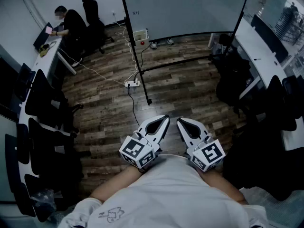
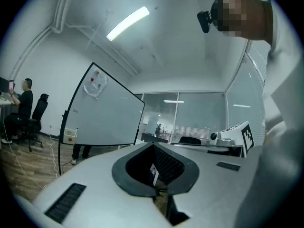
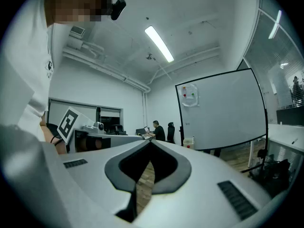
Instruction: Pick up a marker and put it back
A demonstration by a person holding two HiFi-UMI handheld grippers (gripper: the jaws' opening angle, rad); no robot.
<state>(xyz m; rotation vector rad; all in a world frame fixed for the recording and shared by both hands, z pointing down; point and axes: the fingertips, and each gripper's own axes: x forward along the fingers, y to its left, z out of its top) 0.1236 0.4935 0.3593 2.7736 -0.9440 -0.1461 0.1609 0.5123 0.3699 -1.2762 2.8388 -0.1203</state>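
Two handheld grippers sit close against the wearer's white-shirted torso. The left gripper [image 1: 164,120] and right gripper [image 1: 181,122] lie side by side and point forward. Each gripper's own view shows its jaws closed tip to tip with nothing between them. Beyond them is bare wood floor [image 1: 190,84], crossed by a cable running to a power strip [image 1: 132,83]. Well ahead stands a wheeled whiteboard [image 1: 185,8], with a small white box [image 1: 140,34] showing a red spot at its lower left edge. No marker can be made out in any view, so its long axis cannot be told. It most likely sits at that board, straight ahead and well apart from both jaws. The box lies slightly to the left gripper's side. A seated person [image 1: 71,23] works at far left.
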